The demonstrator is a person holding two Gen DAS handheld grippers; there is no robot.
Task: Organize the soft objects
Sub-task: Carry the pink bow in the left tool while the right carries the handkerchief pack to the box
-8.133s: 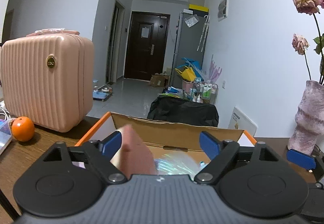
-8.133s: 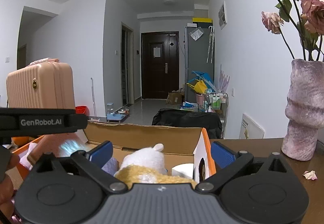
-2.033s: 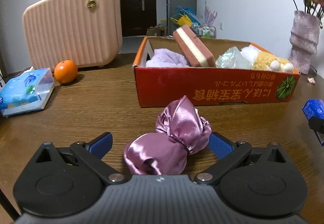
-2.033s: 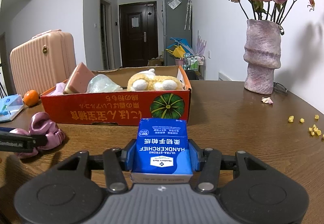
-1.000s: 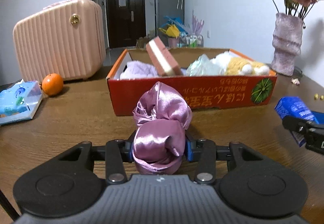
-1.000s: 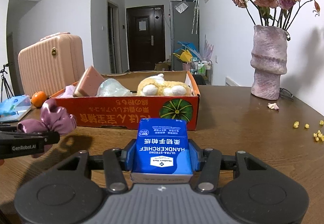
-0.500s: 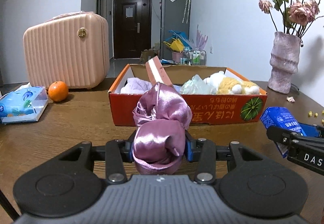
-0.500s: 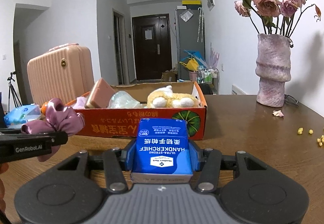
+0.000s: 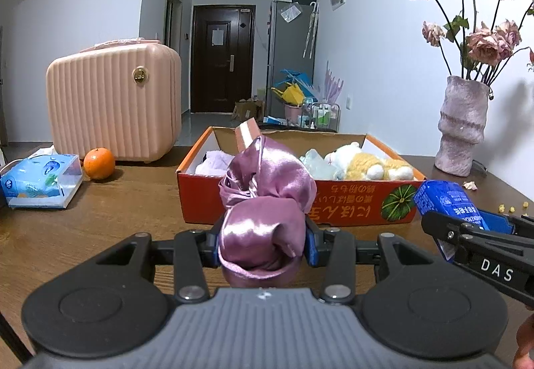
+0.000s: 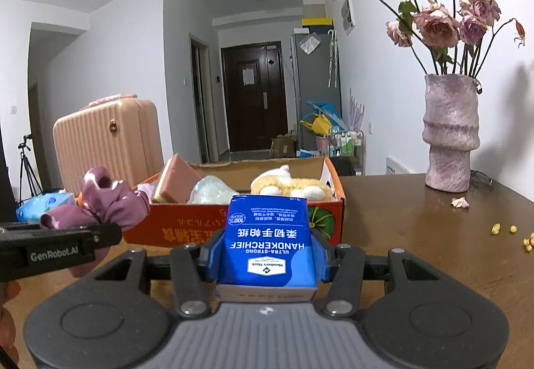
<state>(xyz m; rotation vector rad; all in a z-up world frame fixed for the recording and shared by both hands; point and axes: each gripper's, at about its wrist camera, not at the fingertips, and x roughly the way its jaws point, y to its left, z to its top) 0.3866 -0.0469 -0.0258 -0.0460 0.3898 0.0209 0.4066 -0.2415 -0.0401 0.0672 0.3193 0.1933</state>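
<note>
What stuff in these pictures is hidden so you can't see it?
- Bottom of the orange box, both views: its front wall and the toys inside hide it.
- Pink sponge: in the left view the purple scrunchie covers most of it.
- Handkerchief pack: its underside is hidden in both views.
- Right tongs: only partly inside the left view.

Blue tissue pack [image 10: 270,242], seen upside down in right wrist view: "ULTRA-STRONG HANDKERCHIEF", a round "100%" badge, Chinese chars, small white brand badge too fine to read. Side of left gripper [image 10: 56,252]: "GenRobot.AI" in white. Side of right gripper [image 9: 494,263], left wrist view: "DAS", rest cut off. Orange-red carton [image 9: 350,205] front wall: row of yellow chars, upside down, illegible, next to a printed green pumpkin. Tissue box [image 9: 40,182] on bench: print not legible.
</note>
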